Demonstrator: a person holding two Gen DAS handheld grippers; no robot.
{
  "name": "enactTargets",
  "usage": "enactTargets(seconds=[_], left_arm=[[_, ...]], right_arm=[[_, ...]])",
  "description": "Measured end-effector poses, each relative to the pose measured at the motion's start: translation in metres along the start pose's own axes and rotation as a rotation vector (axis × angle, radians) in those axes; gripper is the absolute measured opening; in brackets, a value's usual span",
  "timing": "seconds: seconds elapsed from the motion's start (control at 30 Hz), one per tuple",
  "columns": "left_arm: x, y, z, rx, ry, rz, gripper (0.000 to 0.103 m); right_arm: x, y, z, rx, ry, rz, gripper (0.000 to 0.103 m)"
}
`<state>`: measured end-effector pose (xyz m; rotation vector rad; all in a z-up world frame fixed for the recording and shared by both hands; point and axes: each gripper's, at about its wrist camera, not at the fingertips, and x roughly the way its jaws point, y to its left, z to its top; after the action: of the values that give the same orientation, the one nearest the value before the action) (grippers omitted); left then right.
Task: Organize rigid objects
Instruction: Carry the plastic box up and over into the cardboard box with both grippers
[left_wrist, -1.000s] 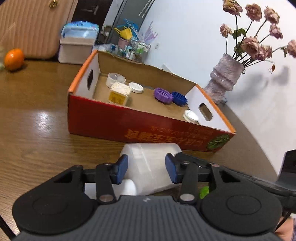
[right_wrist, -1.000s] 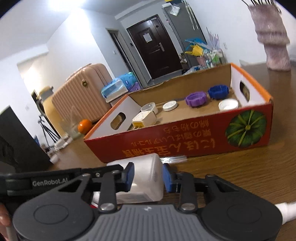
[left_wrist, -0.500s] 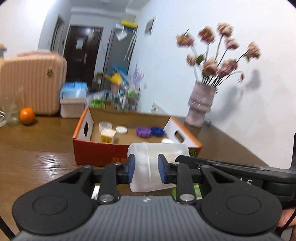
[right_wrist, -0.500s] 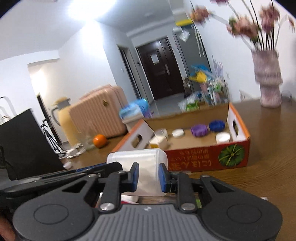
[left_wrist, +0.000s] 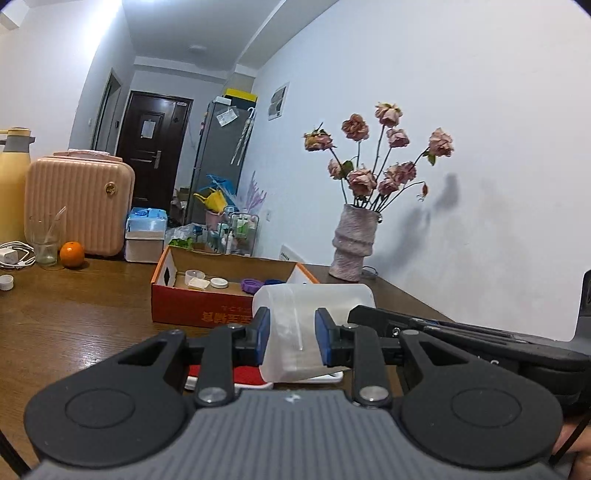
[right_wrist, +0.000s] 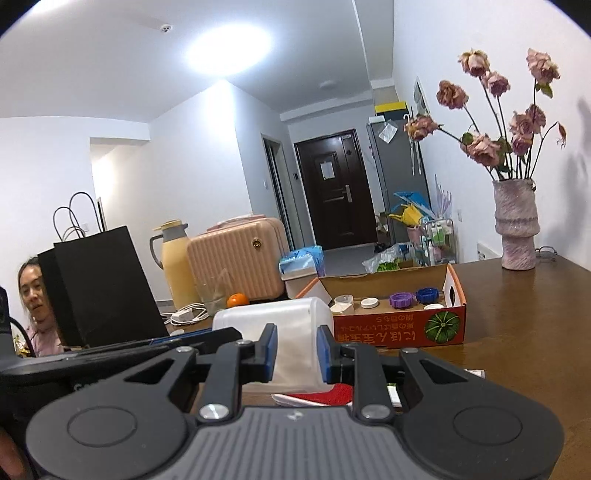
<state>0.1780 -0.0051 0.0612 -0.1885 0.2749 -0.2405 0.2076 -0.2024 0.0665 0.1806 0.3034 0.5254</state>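
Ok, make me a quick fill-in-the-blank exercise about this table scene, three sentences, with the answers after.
1. Both grippers, left and right, are shut on the same translucent white ____.
2. The caps, purple cap included, lie inside the red cardboard ____.
3. The dried roses stand in a ____ by the wall.

Missing words: container; box; vase

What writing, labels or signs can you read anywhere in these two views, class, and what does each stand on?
Red cardboard box, front: yellow East Asian characters, upside down, beside a green pumpkin picture; too blurred to quote.
Paper on dark door: too small to read.
Papers on grey fridge: unreadable.
Nothing else legible.
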Motion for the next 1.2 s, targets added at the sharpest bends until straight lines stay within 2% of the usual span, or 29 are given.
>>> enactTargets(seconds=[0.2,0.37,0.6,0.77,0.93,1.07,1.2], left_arm=[[-0.002,-0.002,0.004,0.008,-0.021,-0.013,0.027],[0.024,0.006,0.019,0.002,-0.021,-0.016,0.027],[0.08,0.021,0.05,0.034,-0.025,-0.024,0.026],[0.138,0.033,0.078,0.057,0.002,-0.026,0.026],[0.203,0.051,0.099,0.035,0.068,-0.038,0.026],[0.264,0.078,0.103,-0.053,0.178,-0.05,0.026],[0.316,0.104,0.092,-0.115,0.296,-0.037,0.026]], right_arm=[[-0.01,0.005,0.003,-0.009,-0.019,-0.013,0.023],[0.011,-0.002,0.016,-0.019,-0.02,-0.026,0.023],[0.059,-0.025,0.045,-0.011,-0.023,-0.029,0.022],[0.107,-0.052,0.07,0.011,-0.007,-0.023,0.022],[0.168,-0.089,0.098,0.068,0.046,-0.016,0.022],[0.219,-0.122,0.107,0.137,0.127,-0.019,0.018],[0.27,-0.15,0.101,0.205,0.231,-0.017,0.017]])
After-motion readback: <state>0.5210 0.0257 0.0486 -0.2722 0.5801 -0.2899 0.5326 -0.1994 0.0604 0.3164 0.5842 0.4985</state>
